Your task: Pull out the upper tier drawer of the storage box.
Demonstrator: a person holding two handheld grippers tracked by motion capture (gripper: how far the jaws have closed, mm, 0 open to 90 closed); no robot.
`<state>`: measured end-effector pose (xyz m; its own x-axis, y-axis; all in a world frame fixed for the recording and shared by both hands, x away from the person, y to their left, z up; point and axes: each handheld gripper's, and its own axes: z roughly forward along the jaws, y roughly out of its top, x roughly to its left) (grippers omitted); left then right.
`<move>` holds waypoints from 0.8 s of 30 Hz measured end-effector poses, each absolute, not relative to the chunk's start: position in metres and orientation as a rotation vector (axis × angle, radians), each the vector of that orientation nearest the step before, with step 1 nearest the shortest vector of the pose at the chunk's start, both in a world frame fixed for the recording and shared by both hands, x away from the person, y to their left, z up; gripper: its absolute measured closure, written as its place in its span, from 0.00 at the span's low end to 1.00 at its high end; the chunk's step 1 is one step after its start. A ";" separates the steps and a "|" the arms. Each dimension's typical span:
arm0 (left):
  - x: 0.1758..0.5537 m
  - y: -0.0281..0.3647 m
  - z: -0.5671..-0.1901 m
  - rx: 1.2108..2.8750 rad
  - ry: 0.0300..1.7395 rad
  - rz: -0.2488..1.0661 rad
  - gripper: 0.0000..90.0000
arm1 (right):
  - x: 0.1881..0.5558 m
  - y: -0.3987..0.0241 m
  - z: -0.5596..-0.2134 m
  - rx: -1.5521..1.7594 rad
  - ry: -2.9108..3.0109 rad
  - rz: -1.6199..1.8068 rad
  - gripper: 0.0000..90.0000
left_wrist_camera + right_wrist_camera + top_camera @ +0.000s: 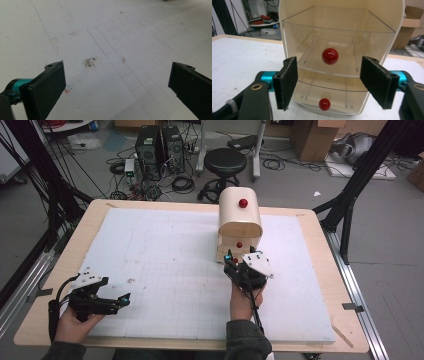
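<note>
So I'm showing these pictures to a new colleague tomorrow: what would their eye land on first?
Probably the cream round-topped little cabinet with clear drawers standing on the white foam board, its shiny red ball knobs bright against the pale front. Next, the right gripper, its black jaws apart on either side of the upper drawer's knob without touching it. The left gripper stands open over bare board.

The left hand-held gripper [125, 298] rests low at the bench's [320, 340] near-left corner, jaws wide apart — nothing between them. The right hand-held gripper [232, 261] points away from the person at the bench's middle, jaws partly open — empty.
</note>
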<state>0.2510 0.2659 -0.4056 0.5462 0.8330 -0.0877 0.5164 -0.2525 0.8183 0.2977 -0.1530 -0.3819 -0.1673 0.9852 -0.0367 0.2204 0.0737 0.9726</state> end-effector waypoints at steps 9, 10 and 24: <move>0.251 0.267 -0.406 1.924 1.096 0.467 0.02 | 0.301 -0.149 -0.382 1.261 1.489 1.138 0.48; 0.251 0.267 -0.406 1.924 1.096 0.466 0.02 | 0.301 -0.149 -0.382 1.259 1.486 1.137 0.51; 0.251 0.267 -0.405 1.922 1.096 0.468 0.02 | 0.304 -0.142 -0.384 1.239 1.474 1.094 0.67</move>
